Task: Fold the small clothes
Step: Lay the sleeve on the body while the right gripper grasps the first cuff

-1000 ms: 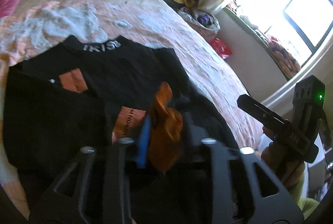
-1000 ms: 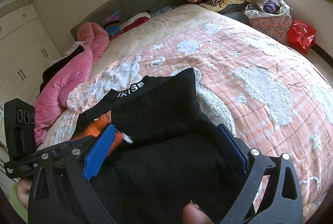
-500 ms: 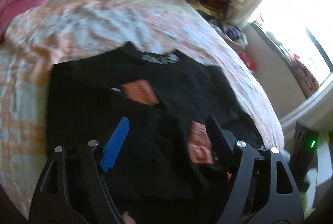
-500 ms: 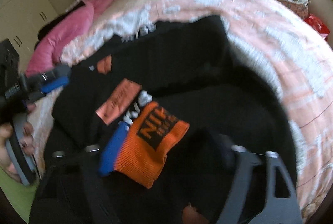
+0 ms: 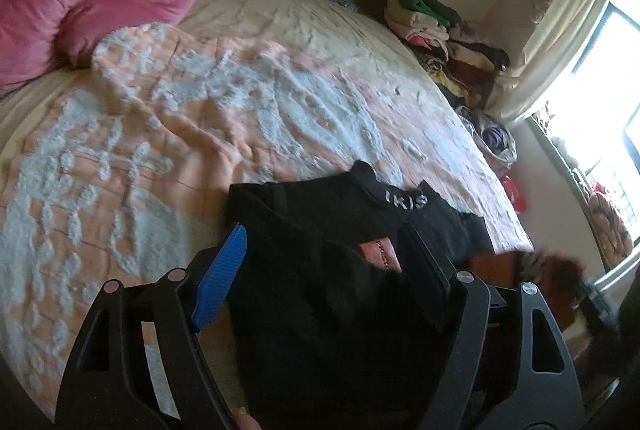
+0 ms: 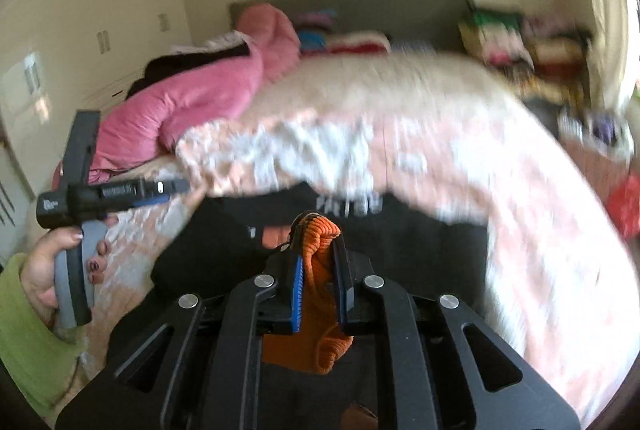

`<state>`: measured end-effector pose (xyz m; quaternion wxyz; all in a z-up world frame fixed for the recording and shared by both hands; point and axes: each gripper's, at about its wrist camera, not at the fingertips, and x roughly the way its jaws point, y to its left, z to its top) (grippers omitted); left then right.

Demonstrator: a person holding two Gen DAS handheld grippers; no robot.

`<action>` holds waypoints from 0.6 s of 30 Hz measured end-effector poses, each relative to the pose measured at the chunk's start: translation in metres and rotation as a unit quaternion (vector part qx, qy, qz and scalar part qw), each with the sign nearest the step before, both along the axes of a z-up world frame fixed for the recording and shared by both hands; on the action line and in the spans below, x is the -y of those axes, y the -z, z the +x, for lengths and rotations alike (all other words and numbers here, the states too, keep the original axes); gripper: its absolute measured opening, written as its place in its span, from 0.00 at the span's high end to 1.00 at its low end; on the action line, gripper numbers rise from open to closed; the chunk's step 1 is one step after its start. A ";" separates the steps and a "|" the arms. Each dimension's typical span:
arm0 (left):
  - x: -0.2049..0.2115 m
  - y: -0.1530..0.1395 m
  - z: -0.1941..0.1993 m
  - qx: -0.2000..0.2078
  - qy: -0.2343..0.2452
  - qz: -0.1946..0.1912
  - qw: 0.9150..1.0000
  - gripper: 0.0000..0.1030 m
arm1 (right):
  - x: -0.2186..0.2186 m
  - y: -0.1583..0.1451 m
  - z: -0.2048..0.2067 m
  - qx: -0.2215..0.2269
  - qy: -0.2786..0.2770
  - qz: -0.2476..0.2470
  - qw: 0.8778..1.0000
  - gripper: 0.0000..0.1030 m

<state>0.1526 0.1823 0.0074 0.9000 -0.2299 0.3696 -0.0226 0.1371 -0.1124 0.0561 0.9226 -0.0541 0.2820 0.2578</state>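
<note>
black garment lies flat on a peach-and-white quilt, its collar lettering facing up just beyond the left gripper. that gripper hovers over the cloth with its jaws wide apart, the blue pad at the garment's left edge and the dark finger over its middle; nothing is pinched between them, and the pads do not press on the fabric. an orange label shows between the two fingers.

the right gripper has just been closing and now clamps an orange cuff of the garment, the knit bunched between its pads and poking out past the tips, with more orange hanging below the jaws. the black body of the garment spreads ahead of and beneath this gripper. in the left wrist view the cuff appears as an orange blur to the right of the open jaws.

seen from the right wrist, a hand in a green sleeve holds the left gripper's handle off to the left. a pink duvet lies far ahead to the left, stacked clothes far ahead to the right.
</note>
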 end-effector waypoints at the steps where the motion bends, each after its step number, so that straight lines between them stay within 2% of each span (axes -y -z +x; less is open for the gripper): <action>1: -0.001 0.000 0.000 0.000 -0.001 0.000 1.000 0.33 | 0.000 -0.006 0.005 0.019 -0.004 -0.007 1.000 0.89; 4: 0.002 0.003 0.001 -0.004 0.002 0.006 1.000 0.33 | 0.009 -0.005 0.022 0.028 0.006 -0.024 0.999 0.89; 9: 0.015 0.011 0.009 -0.015 0.022 0.023 0.999 0.32 | 0.023 0.024 0.047 -0.007 0.033 -0.041 0.999 0.89; 18: 0.038 0.022 0.011 -0.027 0.054 0.059 0.996 0.33 | 0.035 0.057 0.052 -0.045 0.054 -0.035 0.997 0.88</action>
